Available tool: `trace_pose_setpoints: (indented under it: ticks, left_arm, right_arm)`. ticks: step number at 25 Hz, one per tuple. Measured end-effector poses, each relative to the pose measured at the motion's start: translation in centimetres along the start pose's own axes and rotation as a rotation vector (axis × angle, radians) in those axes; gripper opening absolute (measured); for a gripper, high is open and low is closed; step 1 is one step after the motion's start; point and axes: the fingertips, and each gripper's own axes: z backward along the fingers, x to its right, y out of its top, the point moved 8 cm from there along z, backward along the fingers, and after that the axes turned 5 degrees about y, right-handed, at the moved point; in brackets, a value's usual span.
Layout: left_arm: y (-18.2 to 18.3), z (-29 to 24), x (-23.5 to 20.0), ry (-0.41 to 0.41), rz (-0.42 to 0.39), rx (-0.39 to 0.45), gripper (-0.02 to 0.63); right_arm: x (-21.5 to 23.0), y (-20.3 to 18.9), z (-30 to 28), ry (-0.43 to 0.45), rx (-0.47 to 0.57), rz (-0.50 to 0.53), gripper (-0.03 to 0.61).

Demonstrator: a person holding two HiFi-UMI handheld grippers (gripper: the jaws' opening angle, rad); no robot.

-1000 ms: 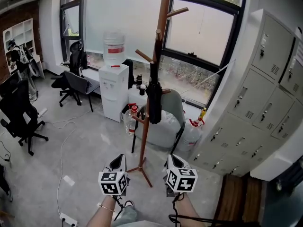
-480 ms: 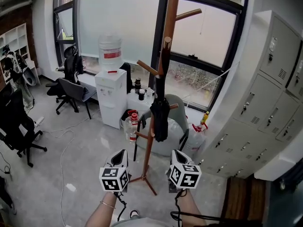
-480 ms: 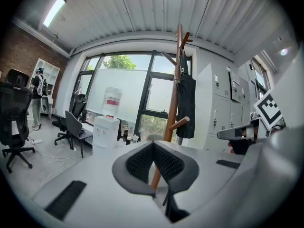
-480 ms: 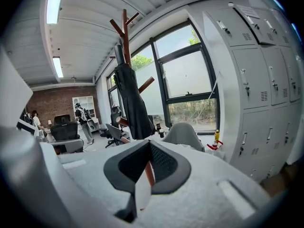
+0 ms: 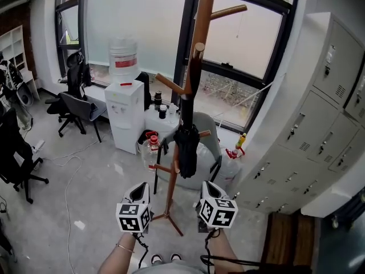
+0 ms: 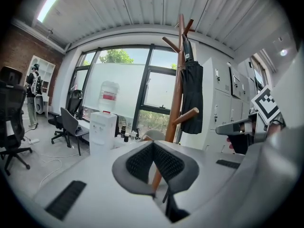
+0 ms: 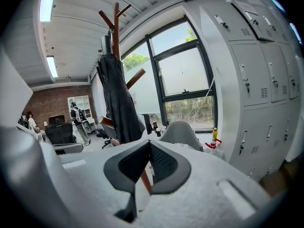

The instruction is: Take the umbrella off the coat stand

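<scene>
A tall wooden coat stand rises in the middle of the head view. A folded black umbrella hangs upright from one of its upper pegs. Both grippers are held low in front of the stand's feet, apart from it. The left gripper is just left of the pole and the right gripper just right of it. Each is shut with nothing between its pads. In the left gripper view the umbrella hangs right of the pole. In the right gripper view the umbrella is ahead and to the left.
A white water dispenser stands left of the stand, with a grey chair and water bottles behind it. Grey lockers line the right wall. Office chairs stand at the left, and a cable lies on the floor.
The coat stand and umbrella have come nearer and larger in the head view as both grippers moved forward toward them. Both grippers stay shut.
</scene>
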Motion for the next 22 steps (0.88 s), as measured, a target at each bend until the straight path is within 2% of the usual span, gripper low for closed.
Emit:
trace_pose_setpoints:
  ticks: [18,22]
  left_arm:
    - [0.1,-0.2,1.4,0.043,0.019,0.014,0.000]
    - [-0.1,-0.3,1.6,0.042,0.023,0.013,0.000]
  right_arm:
    - [0.9,3.0,1.2,0.044,0.052,0.037,0.005]
    - [0.7,3.7,1.5,0.083,0.062,0.032,0.022]
